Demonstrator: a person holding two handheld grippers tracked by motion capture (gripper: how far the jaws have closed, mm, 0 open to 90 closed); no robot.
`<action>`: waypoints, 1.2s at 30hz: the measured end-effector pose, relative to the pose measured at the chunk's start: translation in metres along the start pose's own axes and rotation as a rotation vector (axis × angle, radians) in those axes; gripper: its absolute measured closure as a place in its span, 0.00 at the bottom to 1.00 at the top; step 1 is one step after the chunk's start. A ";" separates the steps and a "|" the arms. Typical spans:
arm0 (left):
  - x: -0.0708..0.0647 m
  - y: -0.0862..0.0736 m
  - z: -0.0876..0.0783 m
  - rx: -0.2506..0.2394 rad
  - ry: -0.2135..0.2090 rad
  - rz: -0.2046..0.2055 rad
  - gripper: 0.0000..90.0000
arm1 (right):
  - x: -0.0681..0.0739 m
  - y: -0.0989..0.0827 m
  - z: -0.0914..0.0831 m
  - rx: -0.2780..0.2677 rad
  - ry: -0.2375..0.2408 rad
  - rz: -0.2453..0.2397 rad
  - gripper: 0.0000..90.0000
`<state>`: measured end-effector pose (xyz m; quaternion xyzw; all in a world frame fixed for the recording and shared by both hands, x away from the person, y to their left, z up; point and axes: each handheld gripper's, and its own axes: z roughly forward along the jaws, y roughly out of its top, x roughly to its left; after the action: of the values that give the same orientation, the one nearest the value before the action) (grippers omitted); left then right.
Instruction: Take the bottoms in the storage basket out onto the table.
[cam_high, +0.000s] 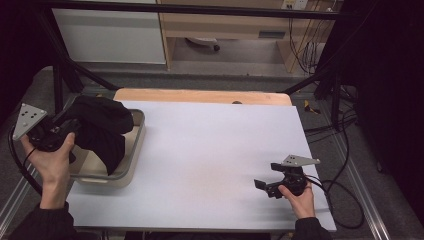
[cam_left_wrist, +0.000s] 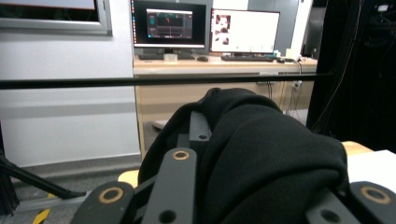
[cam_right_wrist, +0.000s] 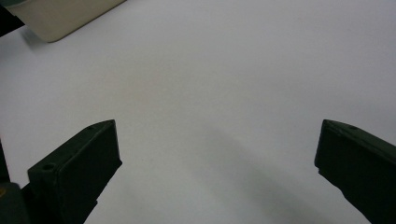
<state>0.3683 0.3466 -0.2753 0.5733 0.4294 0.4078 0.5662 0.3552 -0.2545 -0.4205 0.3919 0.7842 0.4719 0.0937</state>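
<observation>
High view: the left gripper (cam_high: 65, 131), held in the person's left hand (cam_high: 50, 160) at the left edge of the table (cam_high: 215, 150), is clamped on a black cloth (cam_high: 102, 127). The cloth bulges over the near-left part of a shallow beige tray (cam_high: 131, 160) and drapes down into it, one fold hanging toward the tray's floor; its upper part rises above the tray's rim at the gripper's end. Left gripper view: the black cloth (cam_left_wrist: 261, 154) is bunched between and over the jaws, hiding most of them, so that only the metal links at the base and one jaw's upper end show; the jaws are pressed together on the fabric. Beyond the cloth stand a wooden desk (cam_left_wrist: 219, 63) with two monitors (cam_left_wrist: 205, 25). High view: the right gripper (cam_high: 265, 186), held in the right hand (cam_high: 300, 197), lies low over the white table cover near the table's near-right corner, well apart from the tray and the cloth, pointing toward the left. Right gripper view: the right gripper (cam_right_wrist: 215, 154) has its two jaws spread wide apart with nothing between them, bare white table surface under them; a corner of the beige tray (cam_right_wrist: 60, 18) shows at the upper left.
</observation>
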 end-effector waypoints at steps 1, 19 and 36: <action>0.000 0.001 0.000 -0.011 -0.001 -0.004 0.88 | 0.000 0.000 0.000 0.000 0.000 0.001 0.01; -0.004 0.008 -0.004 -0.128 0.014 -0.019 0.88 | 0.000 0.000 0.000 0.000 -0.001 0.001 0.01; -0.013 0.016 -0.002 -0.177 -0.001 -0.037 0.88 | 0.000 0.000 0.000 0.004 -0.001 0.002 0.01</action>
<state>0.3635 0.3352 -0.2593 0.5132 0.4019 0.4333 0.6224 0.3554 -0.2545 -0.4205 0.3931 0.7846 0.4704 0.0929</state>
